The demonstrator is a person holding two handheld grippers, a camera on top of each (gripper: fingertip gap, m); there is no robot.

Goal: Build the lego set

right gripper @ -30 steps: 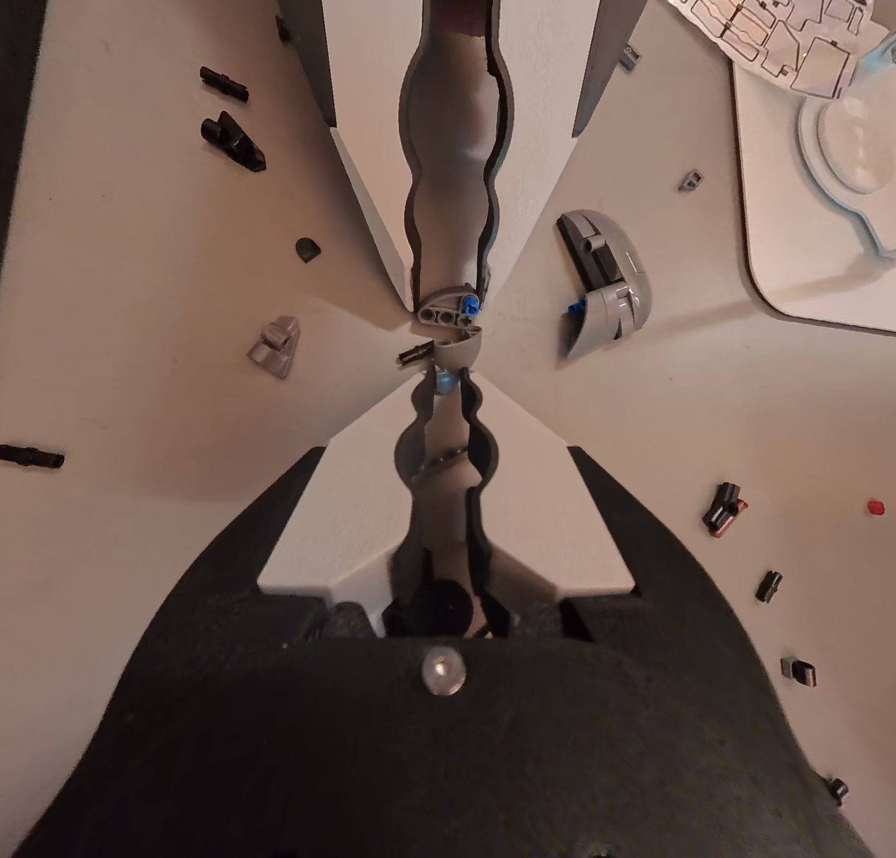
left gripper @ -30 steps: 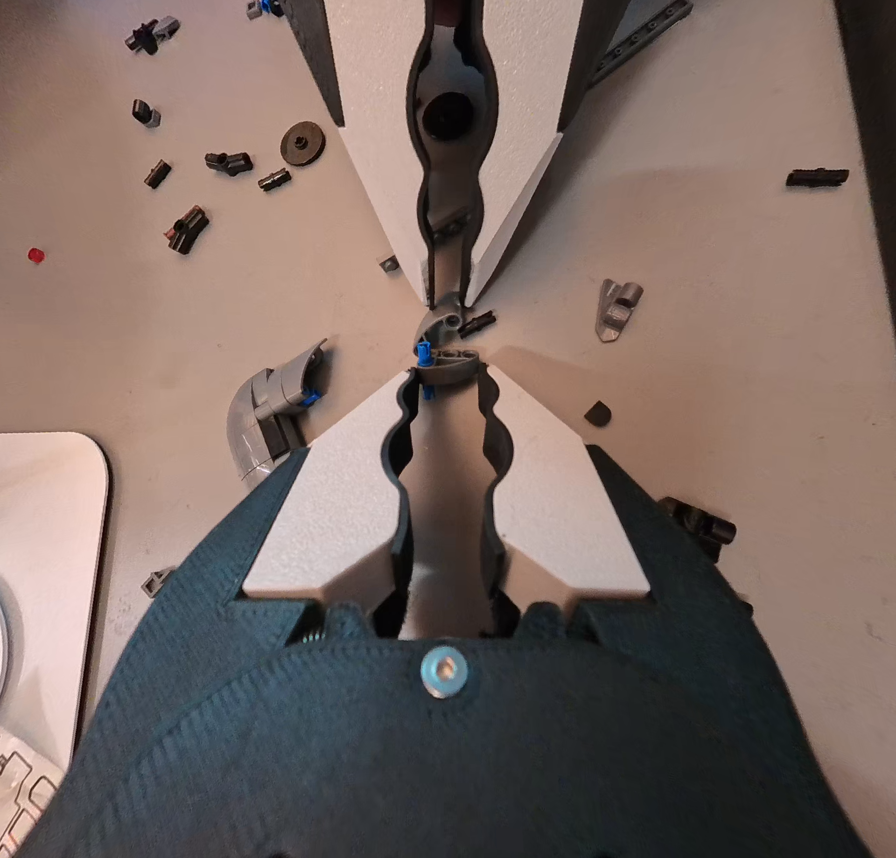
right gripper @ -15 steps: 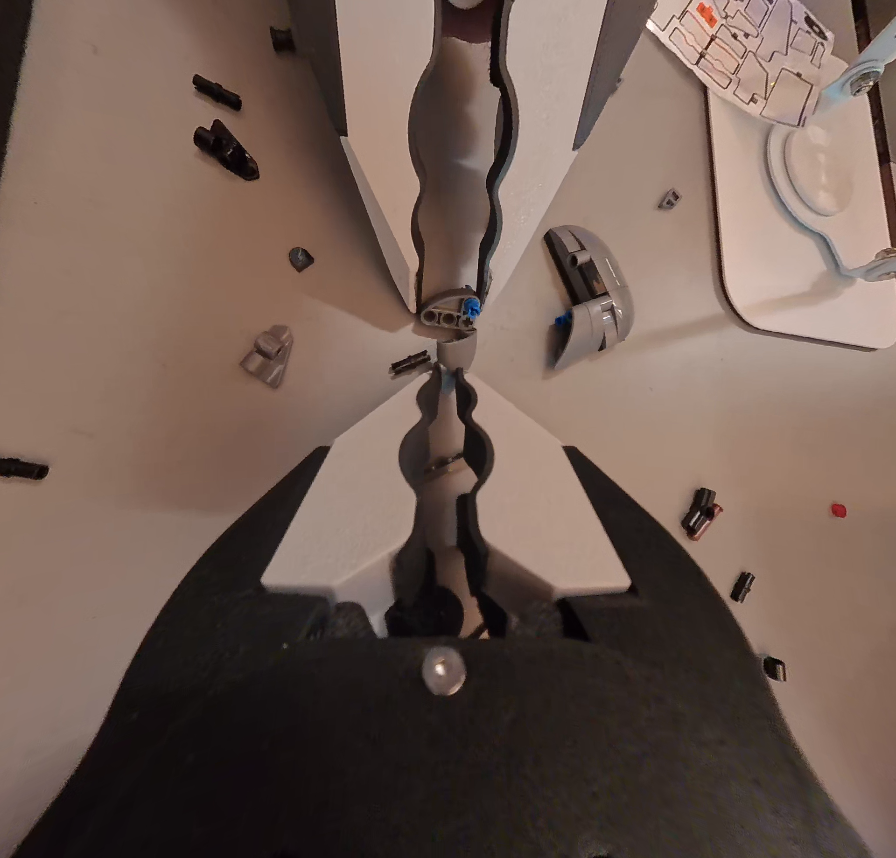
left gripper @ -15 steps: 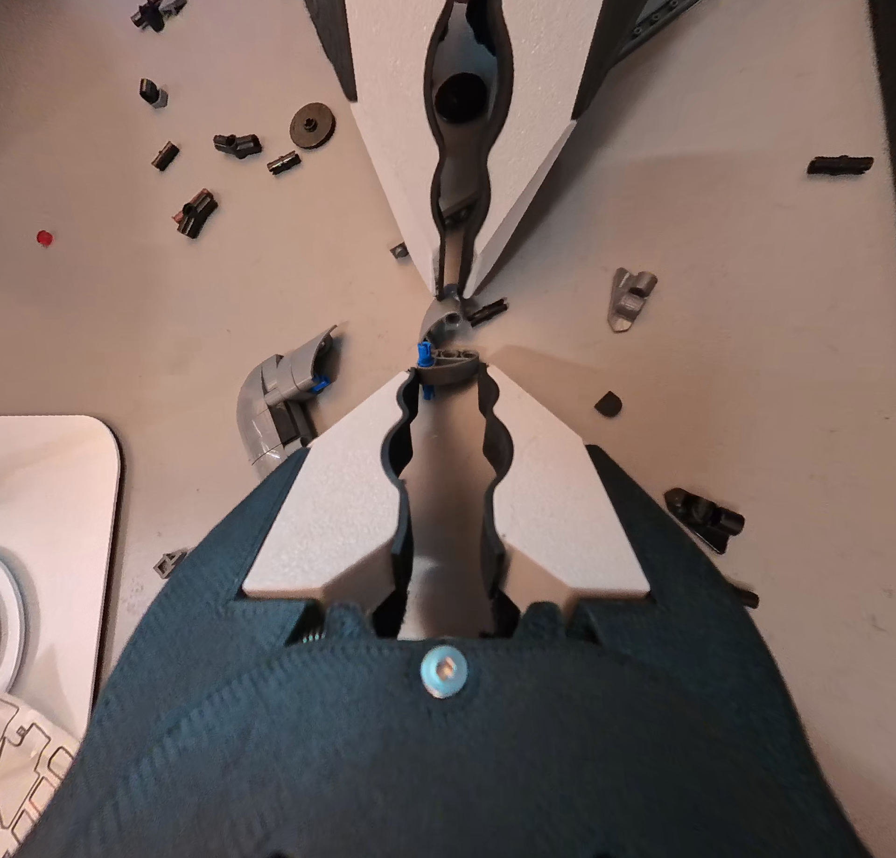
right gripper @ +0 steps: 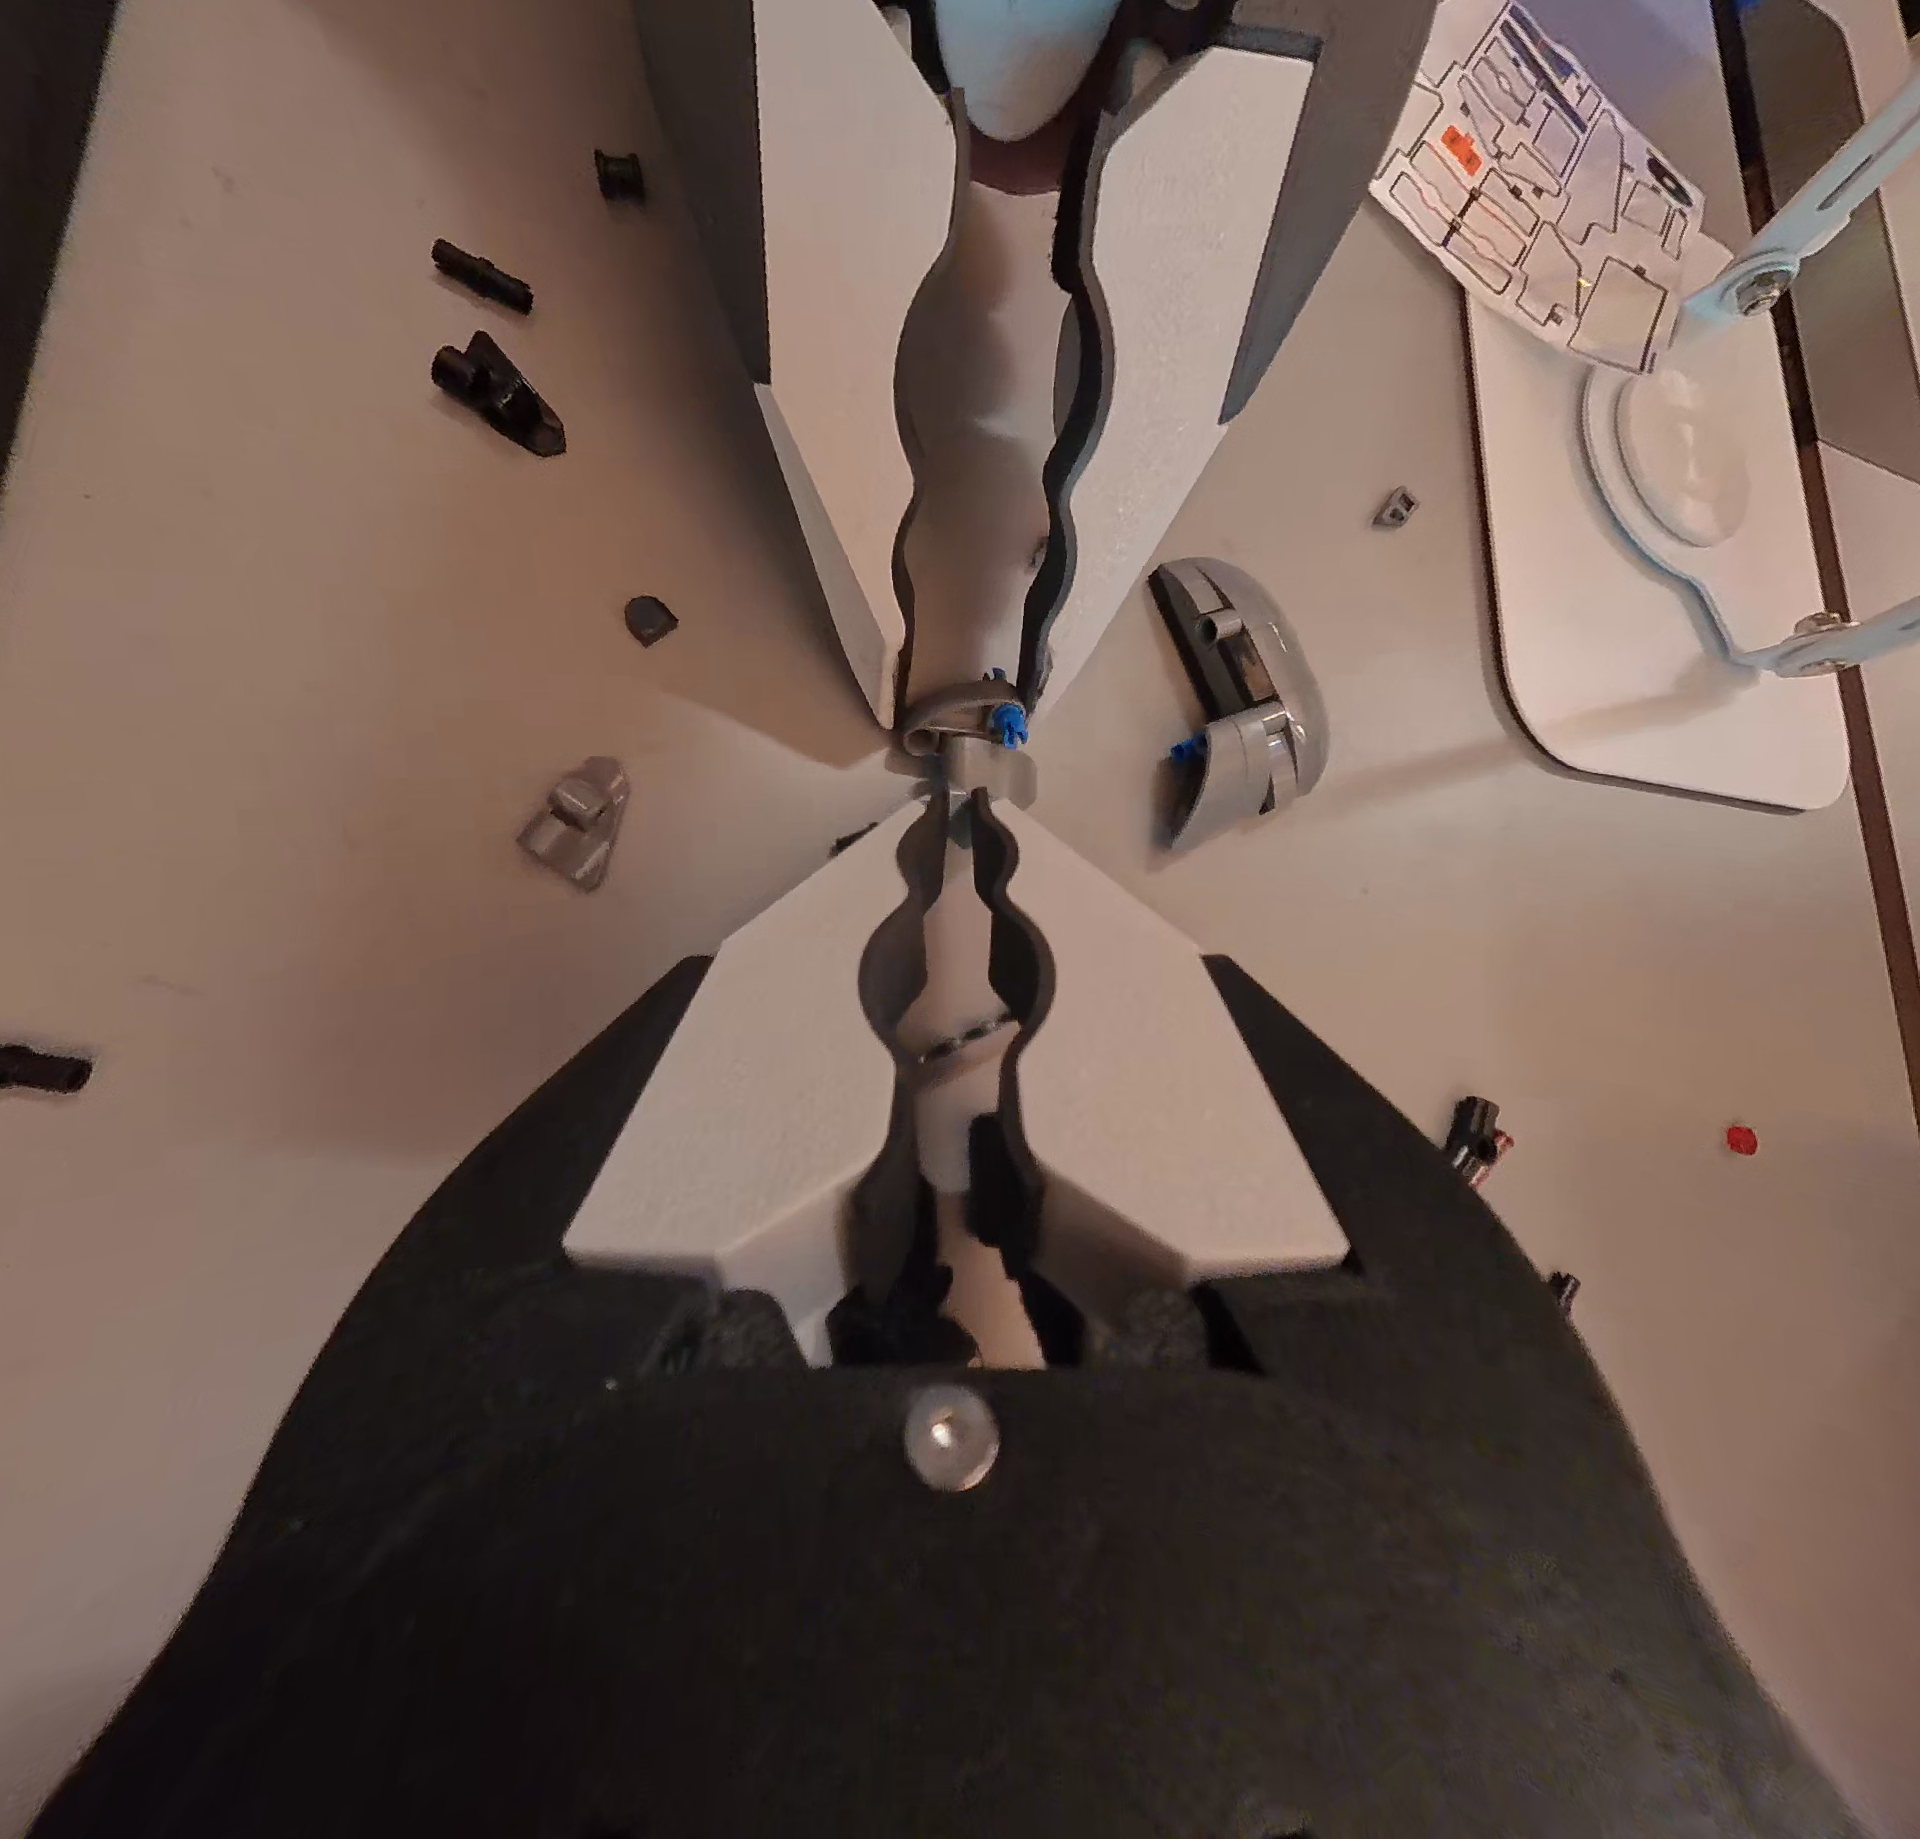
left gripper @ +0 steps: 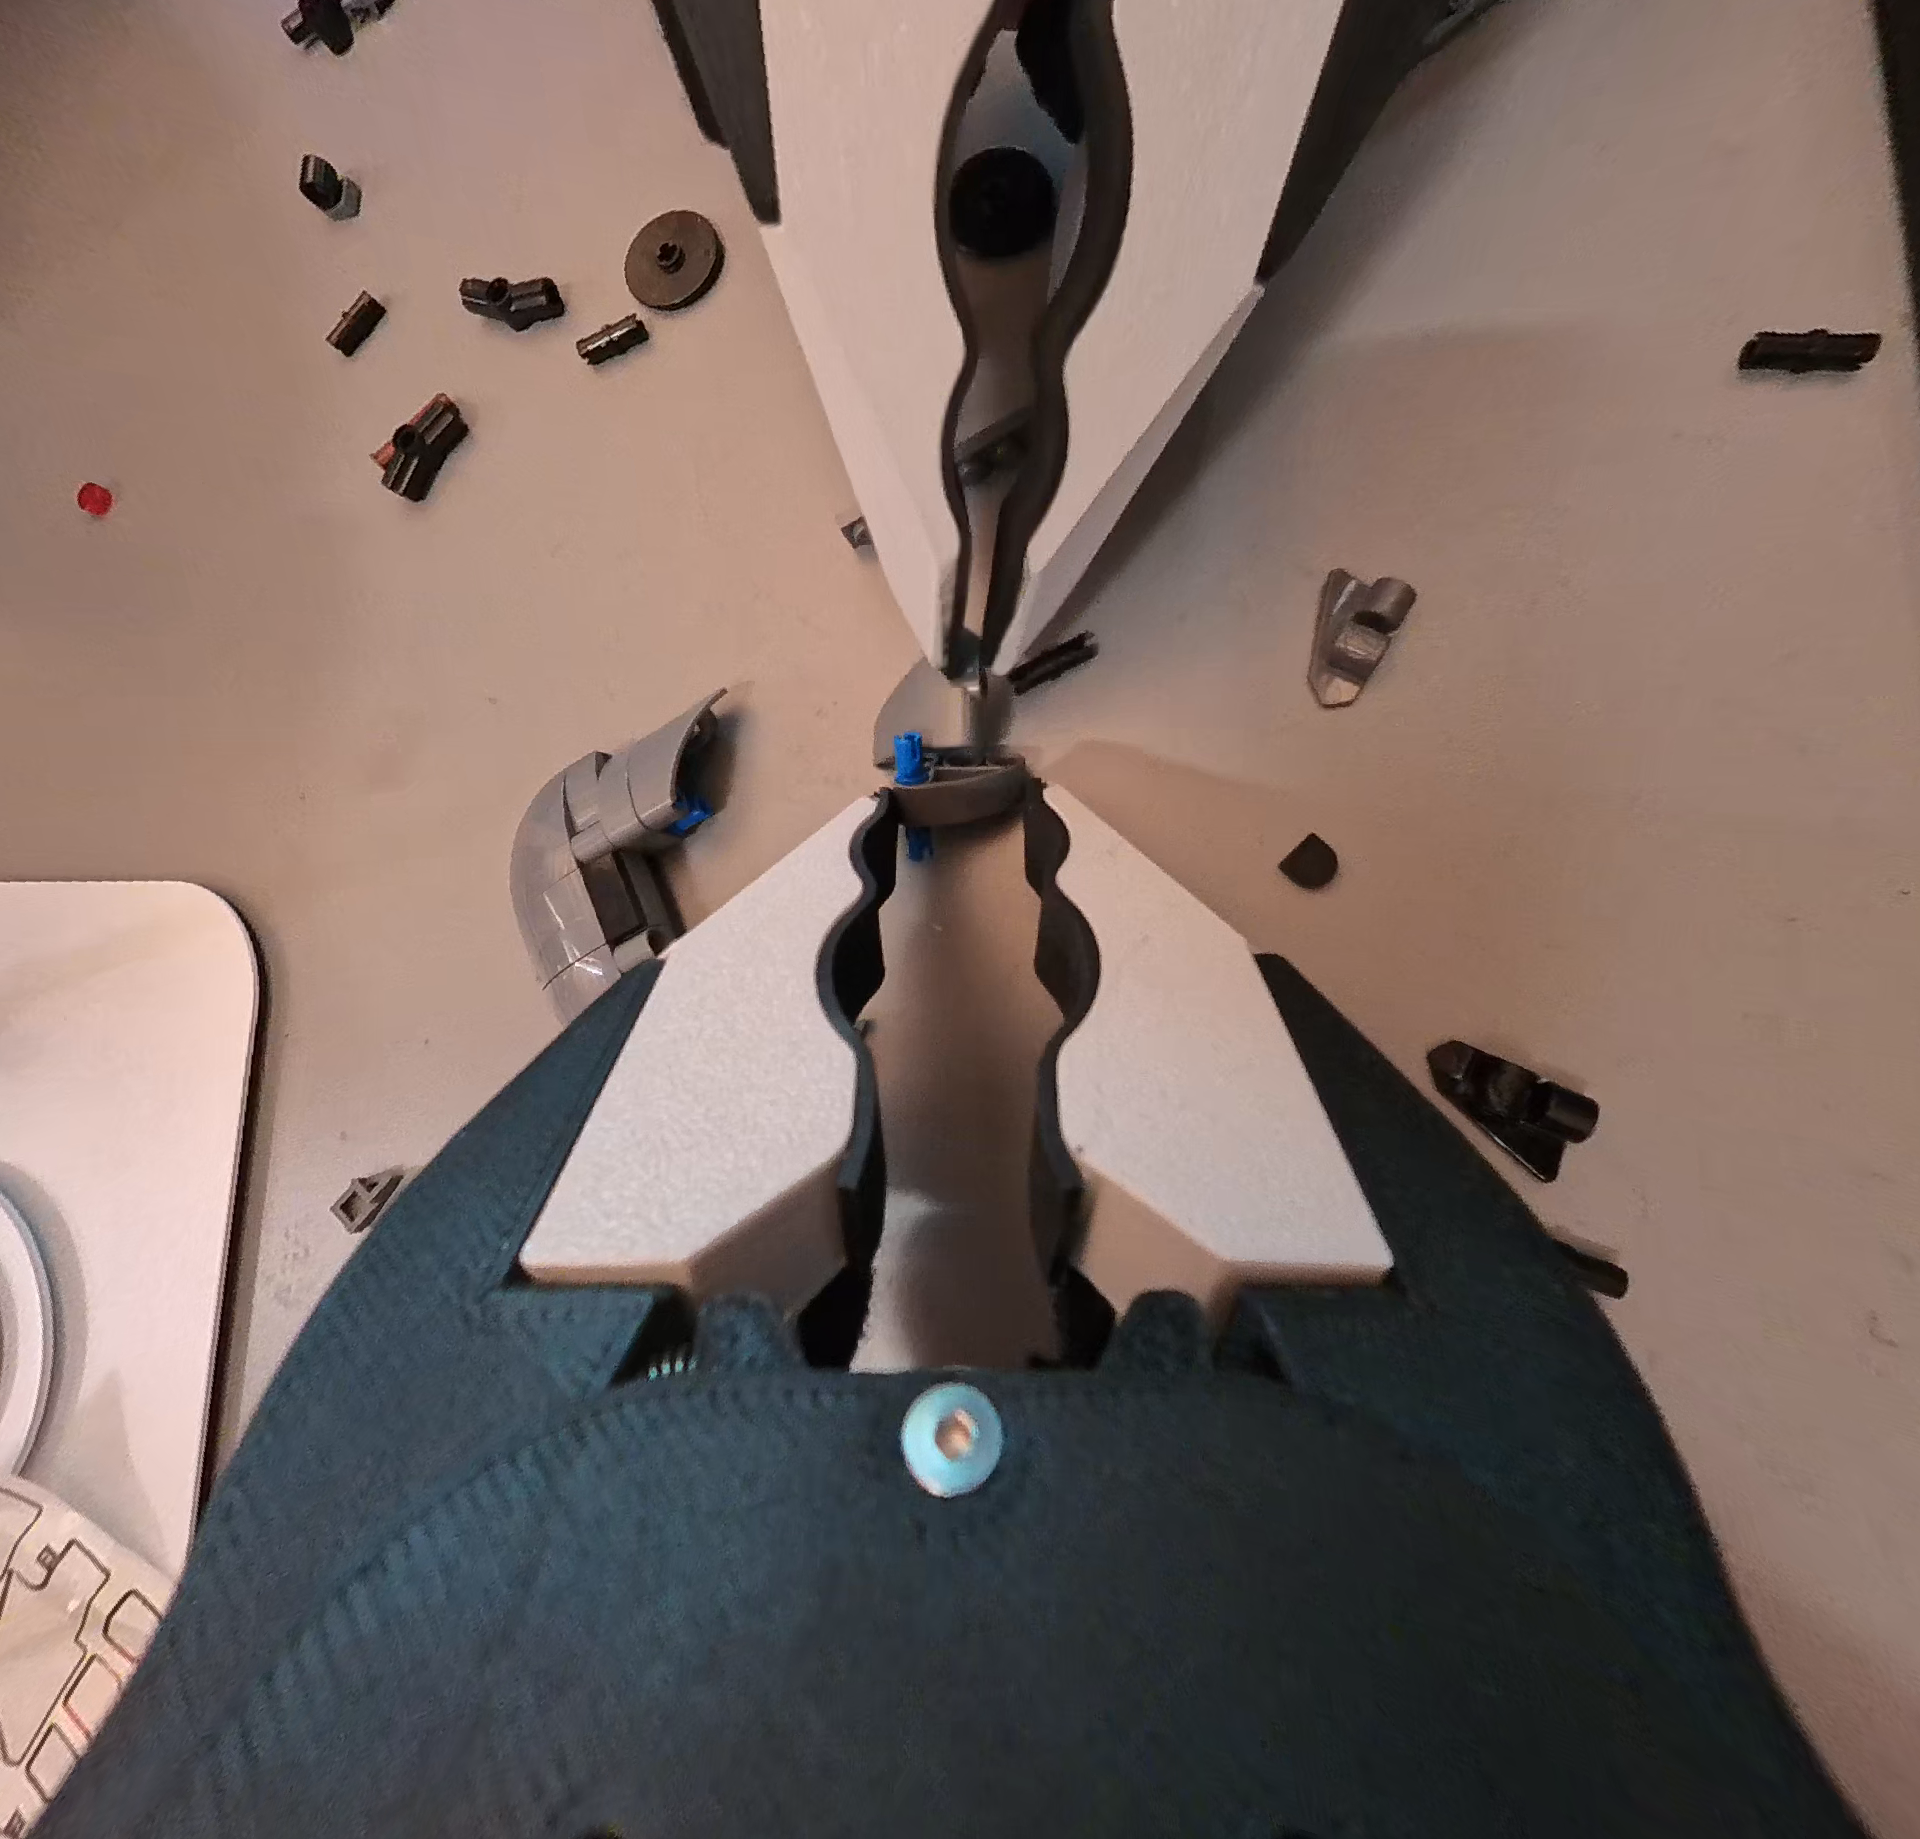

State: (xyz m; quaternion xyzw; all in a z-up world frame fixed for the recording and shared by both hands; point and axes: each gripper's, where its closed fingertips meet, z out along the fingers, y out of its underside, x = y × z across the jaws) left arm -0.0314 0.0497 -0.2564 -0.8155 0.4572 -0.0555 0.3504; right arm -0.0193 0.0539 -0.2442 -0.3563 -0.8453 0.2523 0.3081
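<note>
My left gripper (left gripper: 958,802) is shut on a small grey curved beam (left gripper: 961,790) with a blue pin (left gripper: 909,755) through its left end. My right gripper (right gripper: 961,807) is shut on a small grey curved shell piece (right gripper: 987,771). The two grippers meet tip to tip above the table, and the shell piece touches the beam beside the blue pin. In the left wrist view the right gripper (left gripper: 977,657) comes in from the top with the shell piece (left gripper: 925,709). In the right wrist view the left gripper (right gripper: 961,698) comes in from the top with the beam (right gripper: 951,724).
A part-built grey curved assembly (left gripper: 603,854) lies on the table just beside the tips; it also shows in the right wrist view (right gripper: 1242,709). Loose black pins and connectors (left gripper: 514,298), a dark disc (left gripper: 673,259), a grey bracket (left gripper: 1356,631) and a red stud (left gripper: 94,499) are scattered around. A white board (right gripper: 1662,594) holds a printed sheet (right gripper: 1538,200). My two grippers' fingertips are within a few centimetres of each other. Both grippers' tips are roughly 6 cm from the grey bracket (left gripper: 1356,631). My right wrist view (right gripper: 579,806) looks at it from another angle.
The two held pieces have closed the small gap between them and now touch. The shell piece in my right gripper has turned a little against the beam.
</note>
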